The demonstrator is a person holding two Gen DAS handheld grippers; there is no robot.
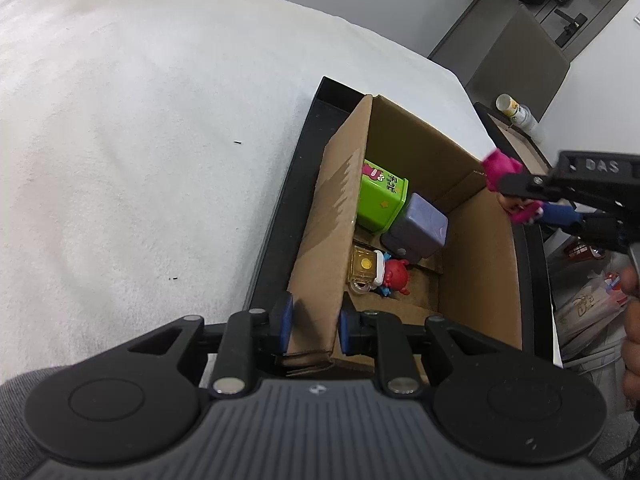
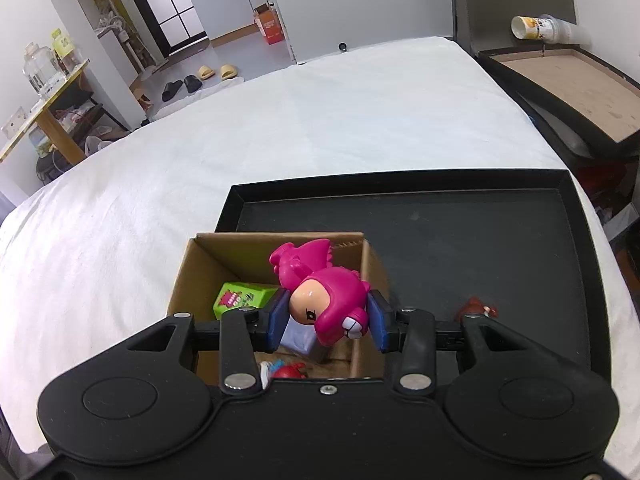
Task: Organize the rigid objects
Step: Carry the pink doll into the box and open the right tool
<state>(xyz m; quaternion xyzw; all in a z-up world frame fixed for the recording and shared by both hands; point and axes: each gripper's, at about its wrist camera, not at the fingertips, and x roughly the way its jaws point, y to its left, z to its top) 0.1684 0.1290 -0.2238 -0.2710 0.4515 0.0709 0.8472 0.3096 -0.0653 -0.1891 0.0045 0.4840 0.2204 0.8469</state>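
R gripper point(image 2: 327, 322) is clenching a pink figure point(image 2: 320, 292), blue pads pressing on both sides of its head. Figure is lying tilted: long axis running from head at the pads up toward 11 o'clock in the R wrist view, face w/ one eye turned to the camera, tail/crest end pointing away over the box point(image 2: 188, 272). It's hanging above the box's open top, toward the 3 o'clock wall, not touching anything inside. In the L wrist view the same figure point(image 1: 502, 168) is showing at 3 o'clock, over the box's far-right corner, w/ the R gripper point(image 1: 520, 196) coming in from the frame's right edge.

L gripper point(image 1: 314, 330) is clamping the box point(image 1: 332, 216) wall, one pad point(image 1: 285, 322) outside, one inside, jaws nearly together on the cardboard.

Box is sitting in a black tray point(image 2: 480, 248), at the tray's 7 o'clock corner in the R view; tray is resting on a white cloth point(image 2: 280, 140).

Inside the box: green tin point(image 1: 380, 200) toward 12 o'clock, lilac cube point(image 1: 420, 228) just beside it, touching; red toy point(image 1: 396, 276) and a clear item w/ a yellow disc point(image 1: 364, 270) side by side at 6 o'clock of those. Another small red toy point(image 2: 480, 307) is lying in the tray at 3 o'clock of the box, partly hidden behind the R gripper.
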